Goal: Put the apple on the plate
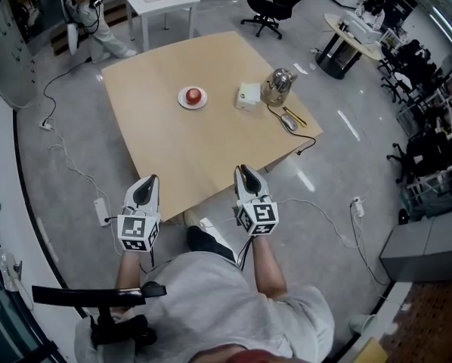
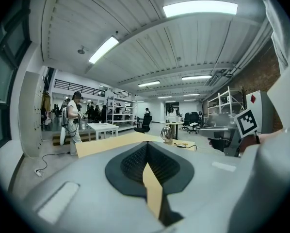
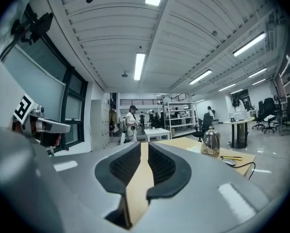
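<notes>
Apple (image 1: 193, 95) rests on plate (image 1: 184, 103) mid-counter (image 1: 158, 157). At the near edge, left gripper (image 1: 148, 183) jaws are closed, right gripper (image 1: 246, 173) jaws barely apart. Both are empty, the task seemingly done.

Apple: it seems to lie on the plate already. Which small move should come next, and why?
Probably none toward the apple: I would rest both grippers at the near table edge. The apple sits on the white plate mid-table, so the task looks done. The left gripper and right gripper are far from it, with nothing between their jaws.
</notes>
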Motion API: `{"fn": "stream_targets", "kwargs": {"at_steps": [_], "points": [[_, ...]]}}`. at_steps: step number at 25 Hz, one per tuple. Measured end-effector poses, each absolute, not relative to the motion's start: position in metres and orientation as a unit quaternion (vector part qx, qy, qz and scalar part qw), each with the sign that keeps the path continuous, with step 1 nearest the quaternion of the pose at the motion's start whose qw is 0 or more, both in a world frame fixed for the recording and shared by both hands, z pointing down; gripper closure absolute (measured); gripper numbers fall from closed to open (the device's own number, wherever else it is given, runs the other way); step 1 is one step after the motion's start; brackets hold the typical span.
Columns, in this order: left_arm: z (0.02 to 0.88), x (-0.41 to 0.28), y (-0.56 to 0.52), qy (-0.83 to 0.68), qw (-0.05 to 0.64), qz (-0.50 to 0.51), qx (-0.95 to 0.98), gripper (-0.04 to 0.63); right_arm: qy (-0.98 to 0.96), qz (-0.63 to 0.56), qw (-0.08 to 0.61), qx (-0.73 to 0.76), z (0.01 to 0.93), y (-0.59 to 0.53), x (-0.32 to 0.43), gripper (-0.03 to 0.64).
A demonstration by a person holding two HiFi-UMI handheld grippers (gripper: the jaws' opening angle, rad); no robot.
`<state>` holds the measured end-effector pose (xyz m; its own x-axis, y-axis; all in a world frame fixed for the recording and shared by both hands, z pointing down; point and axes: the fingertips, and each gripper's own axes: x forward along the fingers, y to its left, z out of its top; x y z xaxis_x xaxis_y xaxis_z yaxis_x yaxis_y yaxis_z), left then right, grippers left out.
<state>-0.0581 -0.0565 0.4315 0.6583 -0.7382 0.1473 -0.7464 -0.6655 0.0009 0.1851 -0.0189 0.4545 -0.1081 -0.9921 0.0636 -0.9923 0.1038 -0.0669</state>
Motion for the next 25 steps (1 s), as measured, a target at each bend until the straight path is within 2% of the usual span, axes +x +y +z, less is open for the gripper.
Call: {"fn": "stream_targets", "kwargs": {"at_steps": [17,25], "points": [[0.430,-0.057,-0.048,-0.405,0.029,0.063,0.912,0.575,-0.713,0.071,-0.026,0.697,0.460,0.023,0.195,0.600],[0.433,-0.058,-0.048,-0.403,0.027,0.063,0.912,0.575,-0.713,0.068,-0.019,0.697,0.464,0.031,0.189,0.611]]}}
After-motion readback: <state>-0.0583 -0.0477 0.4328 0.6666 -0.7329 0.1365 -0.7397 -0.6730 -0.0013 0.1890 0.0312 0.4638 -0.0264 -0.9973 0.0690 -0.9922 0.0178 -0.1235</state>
